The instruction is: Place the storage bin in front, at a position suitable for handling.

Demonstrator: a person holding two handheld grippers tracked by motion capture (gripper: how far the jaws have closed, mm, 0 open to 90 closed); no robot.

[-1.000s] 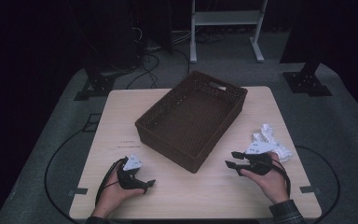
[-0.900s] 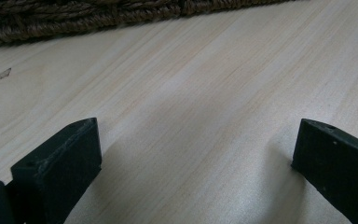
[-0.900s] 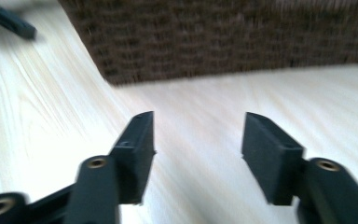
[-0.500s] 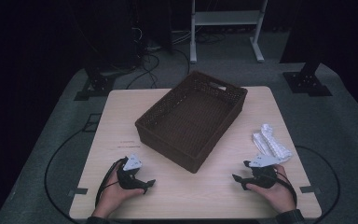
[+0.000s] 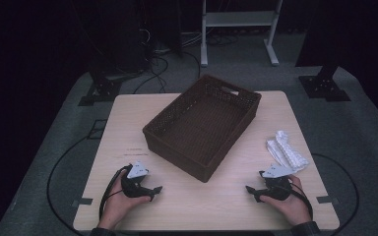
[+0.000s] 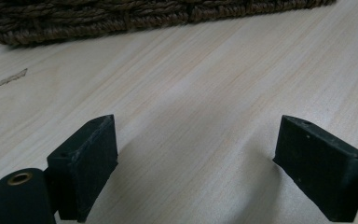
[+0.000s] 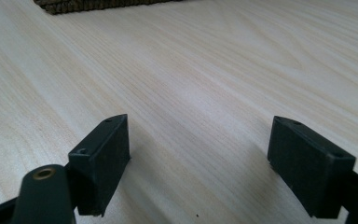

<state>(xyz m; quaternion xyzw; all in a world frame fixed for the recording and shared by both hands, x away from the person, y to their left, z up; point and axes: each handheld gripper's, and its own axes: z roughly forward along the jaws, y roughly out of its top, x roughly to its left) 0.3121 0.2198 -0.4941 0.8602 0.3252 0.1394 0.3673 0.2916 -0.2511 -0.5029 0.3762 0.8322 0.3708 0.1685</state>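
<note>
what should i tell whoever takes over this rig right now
Left gripper: resting low on the table at front left, jaws apart, just closing a little, nothing between them.
Right gripper: resting at front right, jaws just opened, nothing between them.
White cloth: lying on the table at right, beyond the right gripper, apart from it.
Basket: mid-table, looks empty.
Done: nothing is in the basket.
Left: probably pick up the cloth and put it in the basket.
</note>
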